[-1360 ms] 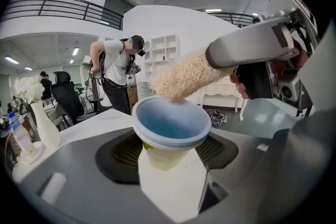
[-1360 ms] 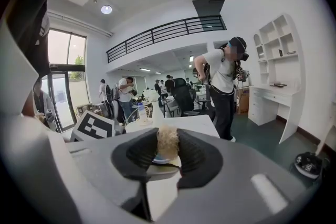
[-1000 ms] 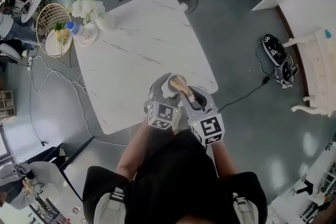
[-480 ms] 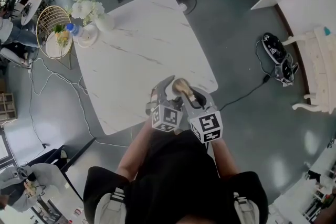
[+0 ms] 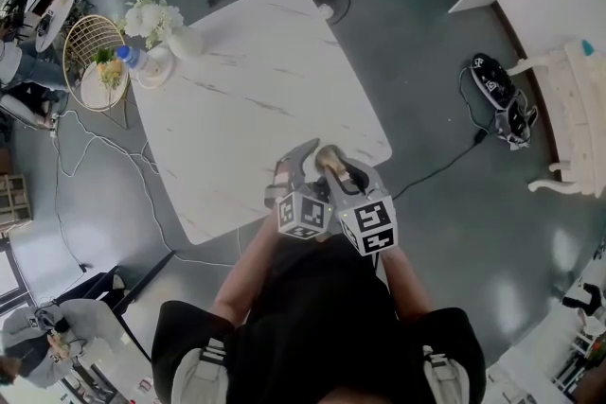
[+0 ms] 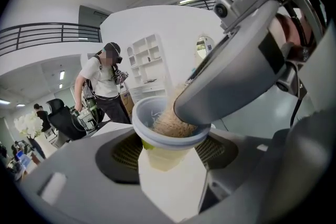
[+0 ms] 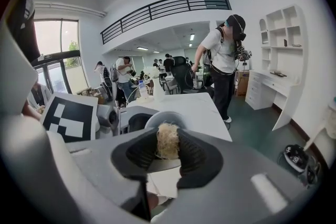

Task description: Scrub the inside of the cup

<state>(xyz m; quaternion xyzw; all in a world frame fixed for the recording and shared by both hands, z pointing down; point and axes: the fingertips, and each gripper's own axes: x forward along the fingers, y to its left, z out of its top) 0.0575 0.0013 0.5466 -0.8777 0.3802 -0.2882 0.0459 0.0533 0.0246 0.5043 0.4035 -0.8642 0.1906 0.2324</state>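
Note:
My left gripper [image 5: 294, 167] is shut on a pale cup [image 6: 167, 150] with a bluish-white rim, holding it by its yellowish body above the near right corner of the white marble table [image 5: 246, 99]. My right gripper [image 5: 333, 167] is shut on a tan fibre scrubber [image 7: 168, 140]. In the left gripper view the scrubber [image 6: 170, 124] sits inside the cup's mouth, with a right jaw lying over the rim. From the right gripper view the cup's rim [image 7: 164, 117] shows just beyond the scrubber. The cup's bottom is hidden by the jaws.
A vase of white flowers [image 5: 159, 17] and a water bottle [image 5: 133, 58] stand at the table's far left corner, beside a gold wire side table [image 5: 90, 61]. A person [image 7: 224, 55] stands beyond the table. Cables and a dark bundle [image 5: 502, 104] lie on the floor.
Both grippers have shifted slightly over the table's near corner. The left one has rolled a little with the cup, and the right one has sunk a bit with the scrubber.

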